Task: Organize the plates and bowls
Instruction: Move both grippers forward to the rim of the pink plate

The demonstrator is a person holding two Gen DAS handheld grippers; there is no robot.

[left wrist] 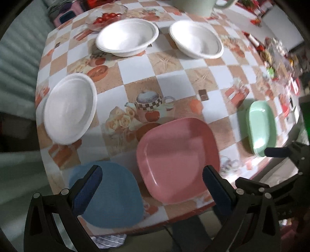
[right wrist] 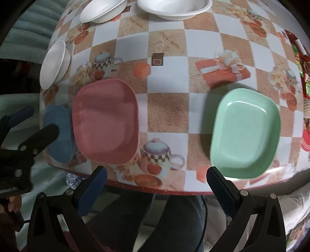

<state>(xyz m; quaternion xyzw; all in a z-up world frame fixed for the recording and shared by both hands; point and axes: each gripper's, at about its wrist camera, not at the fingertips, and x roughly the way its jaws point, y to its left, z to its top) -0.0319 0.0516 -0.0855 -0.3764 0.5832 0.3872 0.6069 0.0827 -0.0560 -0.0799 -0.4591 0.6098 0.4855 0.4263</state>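
A pink plate (left wrist: 178, 160) (right wrist: 106, 122), a blue plate (left wrist: 112, 195) (right wrist: 58, 133) and a green plate (left wrist: 262, 126) (right wrist: 246, 133) lie along the table's near edge. Three white bowls stand farther back: one at the left (left wrist: 69, 108) (right wrist: 53, 63), two at the far side (left wrist: 127, 36) (left wrist: 195, 39). My left gripper (left wrist: 153, 180) is open and empty, above the blue and pink plates. My right gripper (right wrist: 157, 181) is open and empty, over the table's edge between the pink and green plates.
The table wears a checkered patterned cloth (left wrist: 168, 81). A glass dish of red tomatoes (left wrist: 105, 17) and a pale green mug (left wrist: 195, 6) stand at the far side. Clutter lines the right edge (left wrist: 275, 58). A person's legs (right wrist: 164, 217) are below the near edge.
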